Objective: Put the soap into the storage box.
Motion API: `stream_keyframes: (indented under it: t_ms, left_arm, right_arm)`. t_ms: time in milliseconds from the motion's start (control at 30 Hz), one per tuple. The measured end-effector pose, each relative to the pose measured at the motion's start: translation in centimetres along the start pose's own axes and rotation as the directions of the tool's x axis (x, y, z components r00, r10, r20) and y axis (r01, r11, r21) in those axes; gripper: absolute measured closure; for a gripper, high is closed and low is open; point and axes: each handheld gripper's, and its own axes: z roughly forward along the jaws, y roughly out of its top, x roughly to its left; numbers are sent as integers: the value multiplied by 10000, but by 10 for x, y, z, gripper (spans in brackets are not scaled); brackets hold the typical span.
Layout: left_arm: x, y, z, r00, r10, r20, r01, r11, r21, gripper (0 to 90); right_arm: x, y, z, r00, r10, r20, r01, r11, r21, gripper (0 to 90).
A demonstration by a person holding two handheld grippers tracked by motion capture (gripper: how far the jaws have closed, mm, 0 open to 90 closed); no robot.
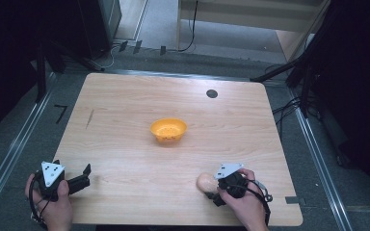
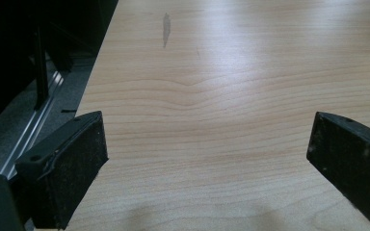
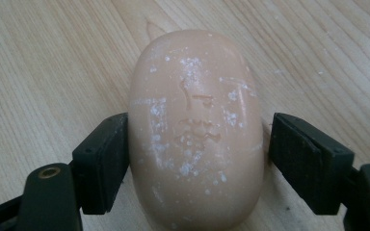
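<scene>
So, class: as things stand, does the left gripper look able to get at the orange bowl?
Probably yes. The left gripper sits open at the table's near left corner, and the bare wood between it and the orange bowl holds nothing. The soap bar and right gripper lie off to the right.

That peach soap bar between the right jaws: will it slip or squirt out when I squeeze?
Probably yes: the soap bar is rounded and smooth, so flat jaws may squeeze it forward. It looks solid, unlikely to bend. The right jaw isn't touching yet.
</scene>
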Motion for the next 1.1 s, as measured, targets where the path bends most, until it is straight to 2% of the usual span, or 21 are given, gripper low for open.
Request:
stream_keyframes:
  t_ms: [200, 333, 633, 833, 1100]
  left_arm:
    - [0, 0, 0, 10000, 2, 1, -2, 10000, 1, 8]
    - [0, 0, 0, 10000, 3, 4, -3, 10000, 0, 8]
    - [0, 0, 0, 10000, -13, 10, 13, 10000, 10, 8]
    - [0, 0, 0, 10000, -18, 30, 18, 10000, 15, 8]
    - [0, 0, 0, 10000, -16, 33, 16, 10000, 7, 8]
  right_arm:
    - [0, 1, 1, 10000, 29, 94, -29, 10000, -17, 265]
    - [0, 2, 0, 10000, -48, 51, 48, 10000, -48, 326]
    - [0, 3, 0, 9999, -25, 119, 25, 10000, 6, 334]
    - [-1, 3, 0, 9995, 15, 320, -14, 10000, -31, 335]
    - [-5, 7, -7, 9998, -56, 214, 59, 9999, -151, 336]
